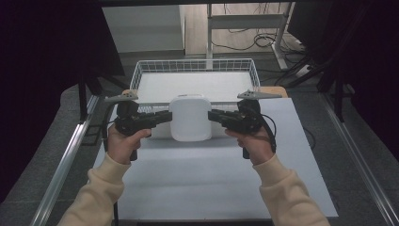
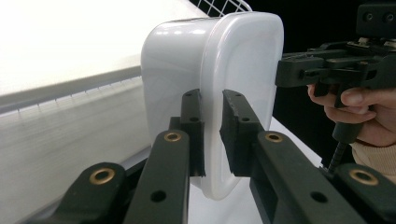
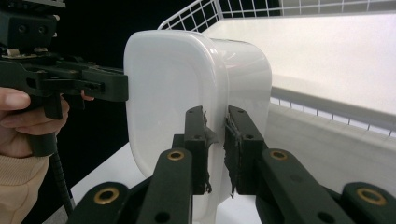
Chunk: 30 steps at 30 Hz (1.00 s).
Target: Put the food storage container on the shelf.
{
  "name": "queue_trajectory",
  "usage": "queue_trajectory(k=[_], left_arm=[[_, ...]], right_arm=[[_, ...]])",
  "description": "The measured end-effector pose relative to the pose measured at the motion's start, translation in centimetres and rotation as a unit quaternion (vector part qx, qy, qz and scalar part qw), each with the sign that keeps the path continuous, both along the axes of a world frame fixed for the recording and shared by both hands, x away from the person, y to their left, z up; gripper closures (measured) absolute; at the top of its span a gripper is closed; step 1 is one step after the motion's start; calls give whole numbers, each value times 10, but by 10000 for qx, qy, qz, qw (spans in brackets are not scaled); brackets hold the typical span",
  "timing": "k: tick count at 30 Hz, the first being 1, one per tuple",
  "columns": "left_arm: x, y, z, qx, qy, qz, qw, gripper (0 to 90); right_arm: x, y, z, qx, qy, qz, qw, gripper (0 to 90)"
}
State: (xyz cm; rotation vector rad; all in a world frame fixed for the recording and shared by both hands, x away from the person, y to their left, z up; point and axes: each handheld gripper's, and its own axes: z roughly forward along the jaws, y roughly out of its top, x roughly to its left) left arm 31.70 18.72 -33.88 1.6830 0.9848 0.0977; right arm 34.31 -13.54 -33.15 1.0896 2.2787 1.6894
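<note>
Black fingers of my left gripper point(image 2: 212, 135) pinch the lid rim of a white plastic container point(image 1: 189, 117); my right gripper point(image 3: 216, 149) clamps the opposite rim. Its contents are hidden. Glossy, round-cornered, it hangs between them above the white counter point(image 1: 211, 188), just before the wire basket point(image 1: 195, 66).
</note>
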Motion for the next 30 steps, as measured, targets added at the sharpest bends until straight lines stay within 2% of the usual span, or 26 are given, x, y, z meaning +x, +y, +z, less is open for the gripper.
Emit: queue_trajectory(k=[8, 16, 30], left_arm=[[10, -1, 10, 43, 15, 33, 10000, 794], [26, 0, 25, -24, -28, 6, 10000, 794], [49, 1, 46, 24, -135, -36, 9999, 793]], right_arm=[[10, 1, 10, -5, 2, -10, 10000, 797], [23, 0, 26, 6, -42, -7, 10000, 798], [44, 0, 50, -45, -102, -11, 9999, 800]])
